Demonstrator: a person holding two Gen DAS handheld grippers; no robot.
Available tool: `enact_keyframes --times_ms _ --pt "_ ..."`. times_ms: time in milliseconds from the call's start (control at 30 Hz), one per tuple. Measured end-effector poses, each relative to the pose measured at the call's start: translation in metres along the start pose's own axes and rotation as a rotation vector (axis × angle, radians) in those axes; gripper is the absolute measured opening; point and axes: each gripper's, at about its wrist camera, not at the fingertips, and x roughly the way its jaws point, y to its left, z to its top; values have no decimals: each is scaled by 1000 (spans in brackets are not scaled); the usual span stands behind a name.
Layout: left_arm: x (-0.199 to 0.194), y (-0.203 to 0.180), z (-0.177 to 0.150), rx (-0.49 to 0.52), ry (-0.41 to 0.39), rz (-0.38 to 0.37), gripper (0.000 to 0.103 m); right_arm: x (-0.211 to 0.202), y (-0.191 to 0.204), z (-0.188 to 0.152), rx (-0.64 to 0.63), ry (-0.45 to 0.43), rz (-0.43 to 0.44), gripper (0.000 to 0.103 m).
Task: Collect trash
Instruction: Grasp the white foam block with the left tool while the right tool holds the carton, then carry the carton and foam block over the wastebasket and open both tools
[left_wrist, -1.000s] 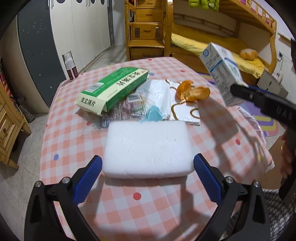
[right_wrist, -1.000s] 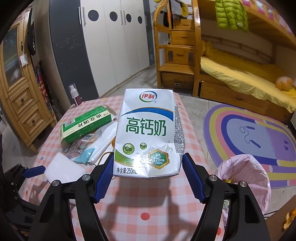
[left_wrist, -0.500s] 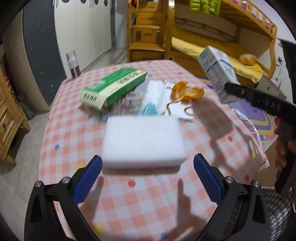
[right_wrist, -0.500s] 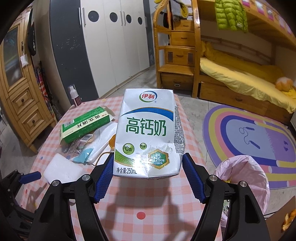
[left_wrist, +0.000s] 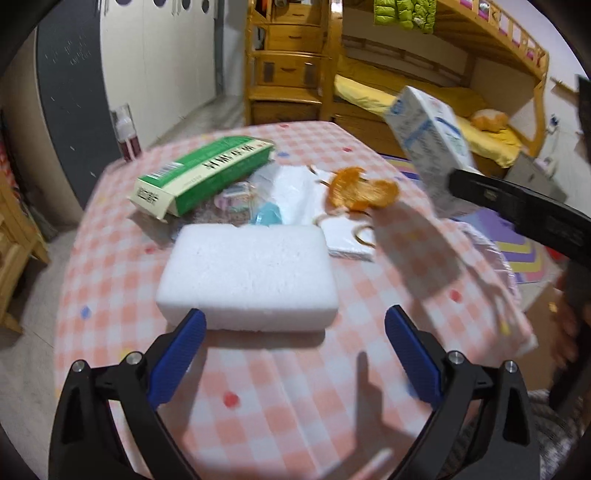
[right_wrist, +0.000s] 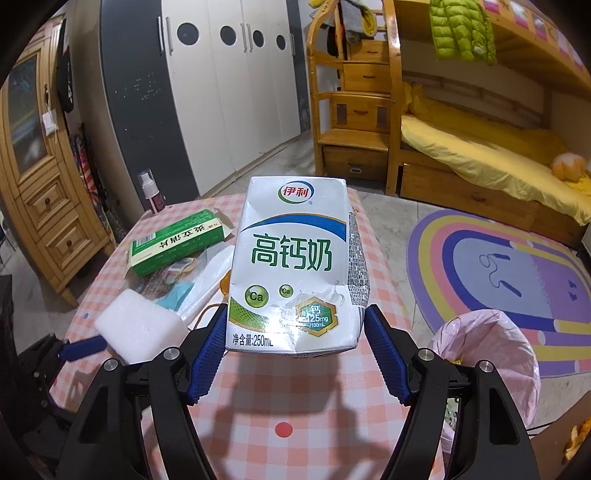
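My right claw (right_wrist: 295, 350) grips milk carton (right_wrist: 293, 262) by bottom sides, up over table (right_wrist: 280, 398). Carton dented, thin, looks light; squeeze soft. My left claw (left_wrist: 293, 354) wide open, empty, foam block (left_wrist: 247, 273) just ahead. Pink bin (right_wrist: 487, 354) near.

Right tongs (right_wrist: 295, 354) clamped, angled down; left tongs (left_wrist: 293, 354) spread wide.

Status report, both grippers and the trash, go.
Right gripper shut on white-and-green milk carton, held above the table. Left gripper open, short of white foam block. Pink-lined bin beside the table, path unobstructed.
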Motion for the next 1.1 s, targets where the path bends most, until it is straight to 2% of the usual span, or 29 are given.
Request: enact_keyframes --times_ms 200,233,300,333,367,433,533,667,767,900,1100 --pt "8 6 1 -39 14 68 77 -1 -4 -1 12 -1 -5 72" --pt "9 6 1 -41 17 78 70 -1 -4 0 11 0 -4 72" --pt "9 5 1 -33 17 92 53 -1 -5 0 7 0 -4 72" --pt "8 4 0 -24 12 89 32 -2 -5 -1 5 0 -4 72" --pt "5 2 -1 -7 4 90 21 -2 -4 -1 2 1 -5 72" --pt "0 -1 -3 15 -18 92 19 -3 -4 -2 -2 0 -9 72" --pt "-18 3 -7 17 -68 31 18 -6 -6 -2 3 -8 -7 72" --pt "-53 2 -12 74 -218 -3 18 -11 -10 -2 12 -24 -3 72" --pt "-60 -4 -12 111 -266 -3 18 -15 -13 -2 15 -38 -2 72" --pt "-53 -13 -7 132 -253 -10 18 -21 -18 -4 10 -51 -23 72" --pt "-40 -33 9 140 -234 -79 18 -29 -46 -9 41 -51 -91 72"
